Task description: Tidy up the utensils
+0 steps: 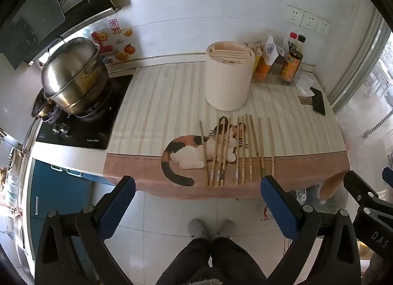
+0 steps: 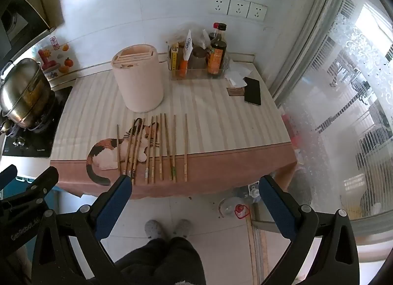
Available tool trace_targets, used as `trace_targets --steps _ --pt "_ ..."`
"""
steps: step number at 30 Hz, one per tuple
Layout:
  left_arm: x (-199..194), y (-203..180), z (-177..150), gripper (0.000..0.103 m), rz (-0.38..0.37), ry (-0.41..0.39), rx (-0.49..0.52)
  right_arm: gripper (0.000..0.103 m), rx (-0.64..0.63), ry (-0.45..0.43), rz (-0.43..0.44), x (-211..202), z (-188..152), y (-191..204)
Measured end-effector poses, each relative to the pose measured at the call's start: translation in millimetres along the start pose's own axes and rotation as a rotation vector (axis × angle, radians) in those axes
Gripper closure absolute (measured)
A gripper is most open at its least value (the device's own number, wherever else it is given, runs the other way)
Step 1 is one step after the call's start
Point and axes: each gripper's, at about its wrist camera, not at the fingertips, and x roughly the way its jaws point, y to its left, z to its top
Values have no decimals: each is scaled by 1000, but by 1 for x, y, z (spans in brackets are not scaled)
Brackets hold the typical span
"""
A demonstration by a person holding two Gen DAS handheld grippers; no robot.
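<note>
Several wooden chopsticks (image 1: 242,152) lie side by side near the counter's front edge, partly over a cat picture on the mat; they also show in the right wrist view (image 2: 161,147). A cream utensil holder (image 1: 229,76) with slots on top stands upright behind them, also seen in the right wrist view (image 2: 138,78). My left gripper (image 1: 197,186) is open and empty, held in front of the counter edge. My right gripper (image 2: 195,185) is open and empty at the same edge, its body showing in the left wrist view (image 1: 368,201).
A steel pot (image 1: 73,76) sits on a black stove at the left. Sauce bottles (image 2: 216,51) in a clear tray stand at the back right. A black phone (image 2: 253,91) lies near the right edge. A glass door is on the right. My feet (image 1: 211,228) are on the tiled floor.
</note>
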Motion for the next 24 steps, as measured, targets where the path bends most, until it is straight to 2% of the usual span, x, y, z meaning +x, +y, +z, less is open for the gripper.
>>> trace_targets --steps 24 --pt "-13 -2 4 0 -17 -8 8 0 -2 -19 -7 -12 3 -3"
